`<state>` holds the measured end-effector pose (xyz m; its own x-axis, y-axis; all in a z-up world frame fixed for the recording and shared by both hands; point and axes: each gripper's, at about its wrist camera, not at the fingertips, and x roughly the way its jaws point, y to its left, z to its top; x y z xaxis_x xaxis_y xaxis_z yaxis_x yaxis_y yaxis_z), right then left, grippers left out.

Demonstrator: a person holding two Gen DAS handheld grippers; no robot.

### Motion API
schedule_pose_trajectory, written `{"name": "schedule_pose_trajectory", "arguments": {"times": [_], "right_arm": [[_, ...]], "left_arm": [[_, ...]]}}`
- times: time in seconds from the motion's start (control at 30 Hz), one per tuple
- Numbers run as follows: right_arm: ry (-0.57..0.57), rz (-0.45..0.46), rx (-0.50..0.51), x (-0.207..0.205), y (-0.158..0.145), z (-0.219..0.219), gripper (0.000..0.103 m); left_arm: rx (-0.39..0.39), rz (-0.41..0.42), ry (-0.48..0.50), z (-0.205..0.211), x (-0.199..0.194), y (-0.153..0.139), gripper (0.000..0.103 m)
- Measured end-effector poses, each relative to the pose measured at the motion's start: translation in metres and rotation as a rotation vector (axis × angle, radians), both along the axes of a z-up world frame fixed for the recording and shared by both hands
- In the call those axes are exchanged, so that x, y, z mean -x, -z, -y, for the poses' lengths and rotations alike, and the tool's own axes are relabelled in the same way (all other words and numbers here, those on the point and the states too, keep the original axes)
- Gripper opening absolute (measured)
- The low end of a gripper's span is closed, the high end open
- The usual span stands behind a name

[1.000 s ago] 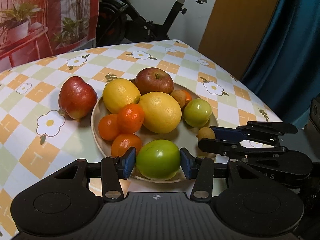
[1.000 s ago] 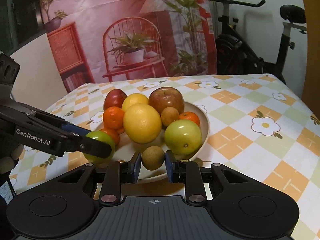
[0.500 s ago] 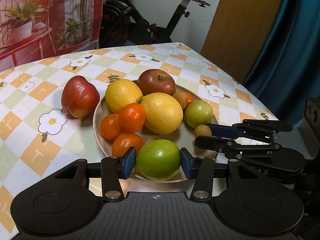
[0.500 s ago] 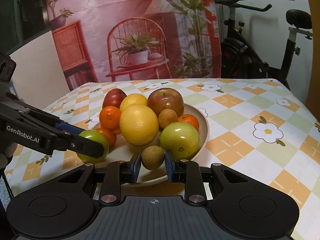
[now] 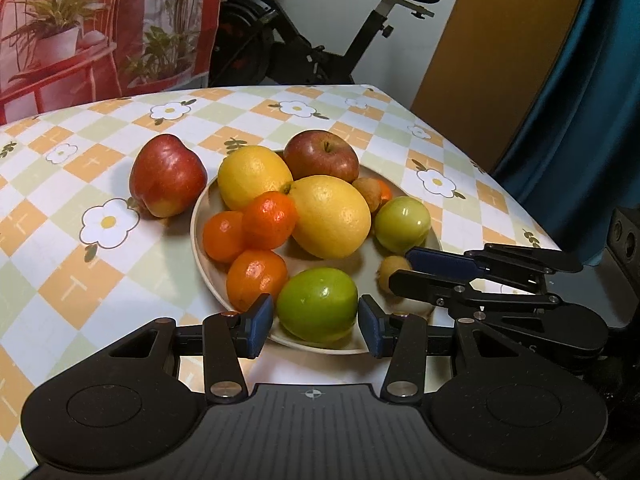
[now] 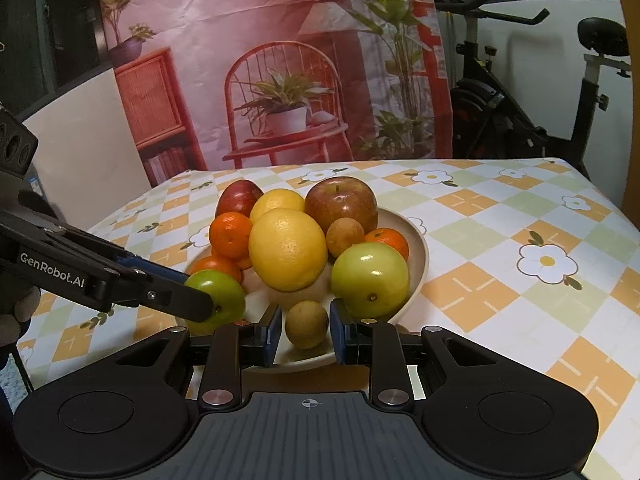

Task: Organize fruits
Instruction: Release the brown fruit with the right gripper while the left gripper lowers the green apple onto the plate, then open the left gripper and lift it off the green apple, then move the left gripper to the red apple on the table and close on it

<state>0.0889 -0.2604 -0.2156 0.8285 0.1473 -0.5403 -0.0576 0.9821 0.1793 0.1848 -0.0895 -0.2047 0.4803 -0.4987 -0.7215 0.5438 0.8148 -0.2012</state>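
The left tongs (image 5: 316,322) are clamped on a green apple (image 5: 318,304) at the near rim of the plate (image 5: 200,240) on the worktop (image 5: 60,280). The right tongs (image 6: 305,328) grip a small brown fruit (image 6: 307,323) beside it, also over the plate's near edge. A red apple (image 5: 167,174) lies off the plate, touching its far-left rim.

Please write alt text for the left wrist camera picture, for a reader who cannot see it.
The left gripper has a green apple between its pads at the near edge of a plate piled with lemons, oranges and apples. From the right, the right gripper is shut on a small brown fruit. One red apple lies off the plate on the checked tablecloth.
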Motion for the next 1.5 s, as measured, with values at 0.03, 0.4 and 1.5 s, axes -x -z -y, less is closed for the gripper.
{"name": "schedule_pose_trajectory", "arguments": {"times": [0.03,0.4,1.5], "right_arm": [[0.0,0.0,-0.002,0.0,0.0,0.0,0.024],[0.0,0.0,-0.004,0.0,0.0,0.001,0.024],[0.028,0.012,-0.098,-0.017,-0.041,0.01,0.031]], "left_arm": [[-0.001,0.001,0.001,0.0,0.0,0.0,0.049],[0.001,0.001,0.0,0.001,0.0,0.001,0.049],[0.085,0.177,-0.228,-0.083,-0.047,-0.094,0.049]]}}
